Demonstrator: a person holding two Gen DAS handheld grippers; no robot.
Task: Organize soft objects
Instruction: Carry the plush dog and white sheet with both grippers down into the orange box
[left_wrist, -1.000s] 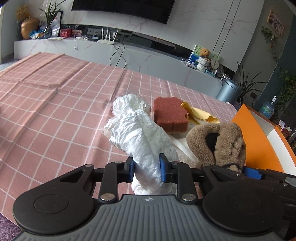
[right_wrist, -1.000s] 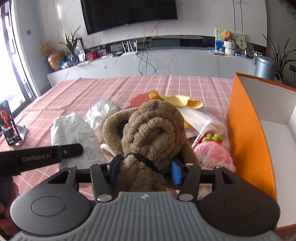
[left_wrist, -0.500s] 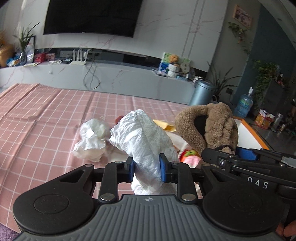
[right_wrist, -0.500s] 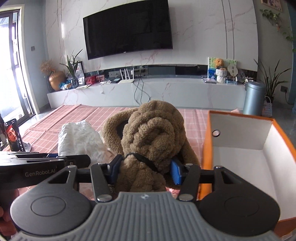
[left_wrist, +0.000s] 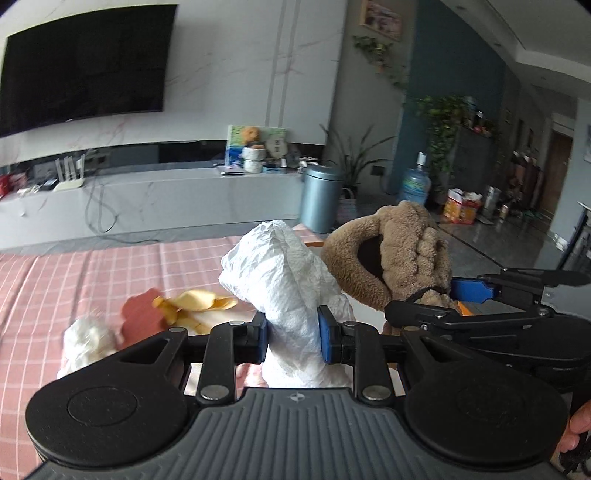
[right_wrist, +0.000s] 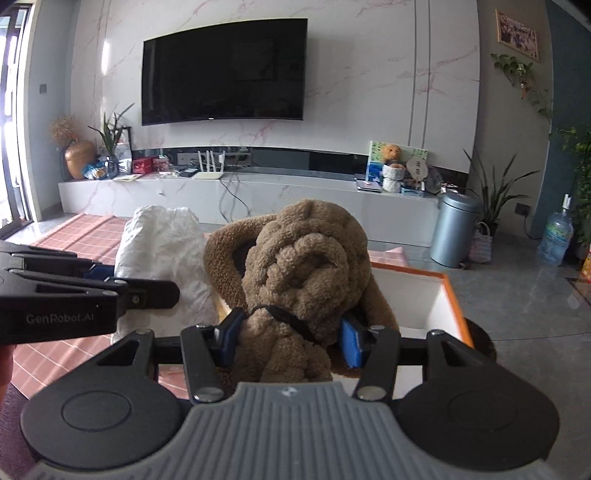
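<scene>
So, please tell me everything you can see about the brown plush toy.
The brown plush toy is a tan, curly-fleece animal with deep rolled wrinkles, a long floppy ear with a dark inner side, and a thin black cord around it. The right gripper holds it upright in the air, its blue pads pressing both sides, above the orange box. The white crumpled bag hangs beside it.

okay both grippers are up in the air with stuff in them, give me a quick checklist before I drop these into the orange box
1. Left gripper closed on the white crumpled bundle: ok.
2. Right gripper closed on the brown plush toy: ok.
3. Orange box open, white interior showing: ok.
4. Plush toy over the box opening: looks ok; the box sits directly behind it.
5. White bundle over the box: cannot tell.
6. Space for both items inside: cannot tell; the plush hides most of the interior.
</scene>
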